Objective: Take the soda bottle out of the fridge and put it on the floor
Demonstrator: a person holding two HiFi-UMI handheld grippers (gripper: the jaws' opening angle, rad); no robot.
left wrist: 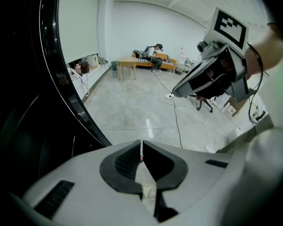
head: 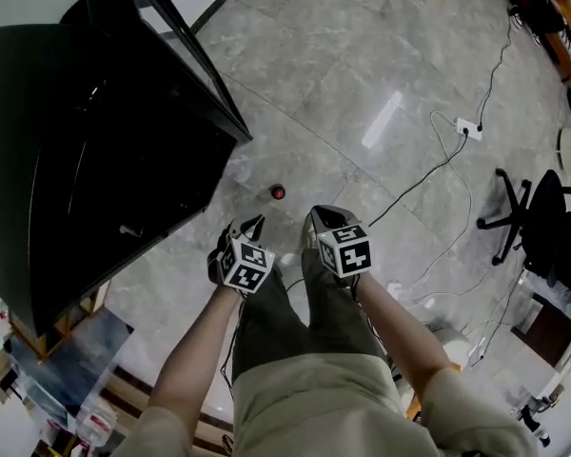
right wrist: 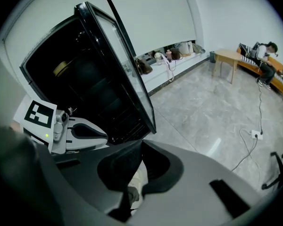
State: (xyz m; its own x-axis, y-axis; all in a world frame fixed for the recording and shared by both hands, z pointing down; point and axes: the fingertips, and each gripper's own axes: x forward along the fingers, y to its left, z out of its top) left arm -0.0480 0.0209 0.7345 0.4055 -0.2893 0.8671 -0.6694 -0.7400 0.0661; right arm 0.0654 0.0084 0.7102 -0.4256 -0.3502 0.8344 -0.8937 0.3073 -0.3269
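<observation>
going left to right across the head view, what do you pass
black fridge → left gripper → red-capped soda bottle on the floor → right gripper → power strip → office chair

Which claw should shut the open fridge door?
Probably the left. In the head view the left claw hangs on the fridge's side, nearer the open fridge door. The right claw is farther out over the floor. Both claws are shut and empty.

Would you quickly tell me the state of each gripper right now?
Left gripper: closed, holding nothing.
Right gripper: closed, holding nothing.
</observation>
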